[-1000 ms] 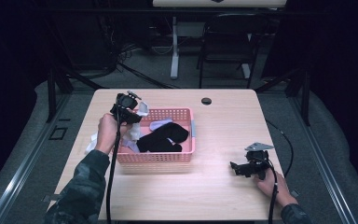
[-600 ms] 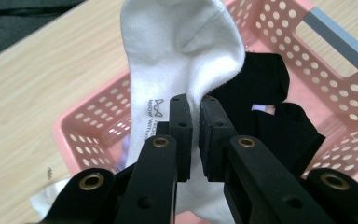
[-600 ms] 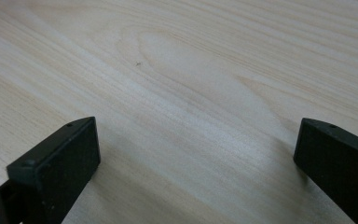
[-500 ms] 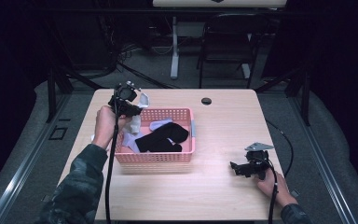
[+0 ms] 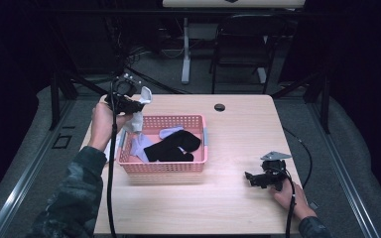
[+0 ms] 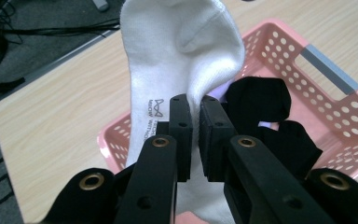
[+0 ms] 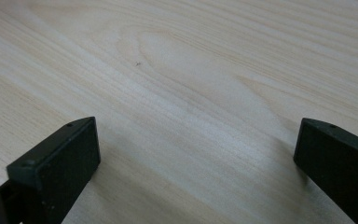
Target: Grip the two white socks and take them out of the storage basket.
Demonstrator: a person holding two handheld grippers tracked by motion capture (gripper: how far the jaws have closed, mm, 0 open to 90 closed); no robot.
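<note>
Camouflage sleeve (image 5: 74, 198) (greenish, it seems), black left gripper (image 6: 196, 116) with brass-ringed holes, black cable (image 5: 110, 198) trailing.

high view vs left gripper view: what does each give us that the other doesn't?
High view alone: the right claw resting open on the table, a dark round spot near the far edge, a lilac sock in the basket, the chair behind.
Left gripper view alone: the left claw shut on the white sock, and the grey print on that sock.
Both: the white sock hanging above the pink basket, with black socks inside.
</note>
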